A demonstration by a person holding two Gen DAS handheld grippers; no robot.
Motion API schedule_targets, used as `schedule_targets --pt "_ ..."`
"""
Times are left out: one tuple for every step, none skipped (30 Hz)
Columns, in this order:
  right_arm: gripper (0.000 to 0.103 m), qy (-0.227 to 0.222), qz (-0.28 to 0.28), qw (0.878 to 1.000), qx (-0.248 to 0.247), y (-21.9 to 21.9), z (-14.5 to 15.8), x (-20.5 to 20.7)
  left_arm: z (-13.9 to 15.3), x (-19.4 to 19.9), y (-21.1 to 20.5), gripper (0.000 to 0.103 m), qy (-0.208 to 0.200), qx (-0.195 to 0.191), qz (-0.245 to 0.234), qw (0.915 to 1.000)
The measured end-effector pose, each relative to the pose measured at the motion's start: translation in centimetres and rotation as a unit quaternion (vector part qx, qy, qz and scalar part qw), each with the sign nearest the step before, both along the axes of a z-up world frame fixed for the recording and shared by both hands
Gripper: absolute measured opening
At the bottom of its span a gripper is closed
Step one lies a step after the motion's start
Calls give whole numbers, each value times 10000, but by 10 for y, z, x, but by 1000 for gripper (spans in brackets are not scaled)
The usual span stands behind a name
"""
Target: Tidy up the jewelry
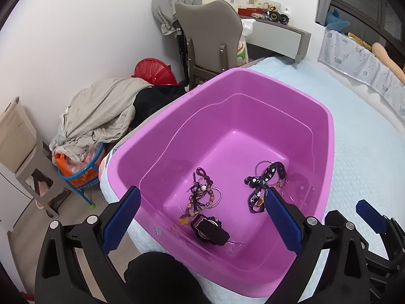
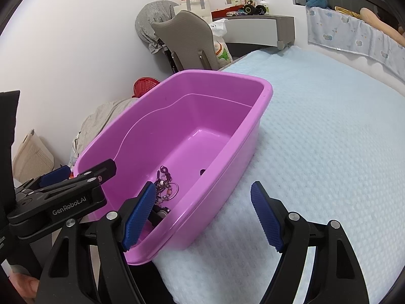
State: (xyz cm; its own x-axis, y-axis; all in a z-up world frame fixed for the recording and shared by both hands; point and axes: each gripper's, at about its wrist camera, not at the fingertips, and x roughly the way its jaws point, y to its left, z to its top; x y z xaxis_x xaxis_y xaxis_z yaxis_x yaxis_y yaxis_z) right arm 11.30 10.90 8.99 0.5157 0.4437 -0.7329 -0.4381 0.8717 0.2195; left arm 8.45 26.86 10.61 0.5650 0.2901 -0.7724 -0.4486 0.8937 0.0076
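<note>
In the left wrist view, the left gripper [image 1: 202, 211] is hovering over the near end of a purple plastic tub [image 1: 326, 116] that is sitting on a pale blue quilted bed cover [image 1: 367, 152]. Its two blue pads are standing wide apart with nothing pinched between them, so the tongs are open. On the tub's floor three pieces are lying: a tangle of beaded bracelets and cords [image 1: 202, 195] toward the middle, a black wristwatch [image 1: 210, 230] just beside it at the near wall, and a dark printed strap with rings [image 1: 265, 179] off to the right, well apart from the tangle. The right pad is overlapping the lower end of that strap in the picture, though whether it is touching cannot be told. At the far right edge part of the right gripper [image 1: 369, 215] is showing above the bed cover. In the right wrist view, the right gripper [image 2: 202, 217] is straddling the tub's [image 2: 227, 177] near right wall, one blue pad inside and one outside over the bed cover [image 2: 329, 139], jaws spread and gripping nothing. The beaded tangle [image 2: 165, 185] and a bit of the watch [image 2: 162, 211] are peeking out beside the inner pad. The left gripper's [image 2: 71, 187] black body is reaching in from the left.
</note>
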Motion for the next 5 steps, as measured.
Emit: schedule_targets --pt "74 -3 -2 10000 9 0 0 0 0 0 0 96 6 -6 7 10000" --pt "74 -6 -7 10000 20 -1 0 -1 -1 -1 1 96 12 0 8 10000" --pt "74 -10 -13 10000 26 -1 1 -1 -1 -1 1 96 20 15 16 10000" --pt "74 -11 -15 10000 26 -2 1 -1 -1 -1 1 96 22 10 19 10000" --pt "74 -13 -16 10000 27 -2 2 -1 -1 -1 2 96 22 -8 21 10000"
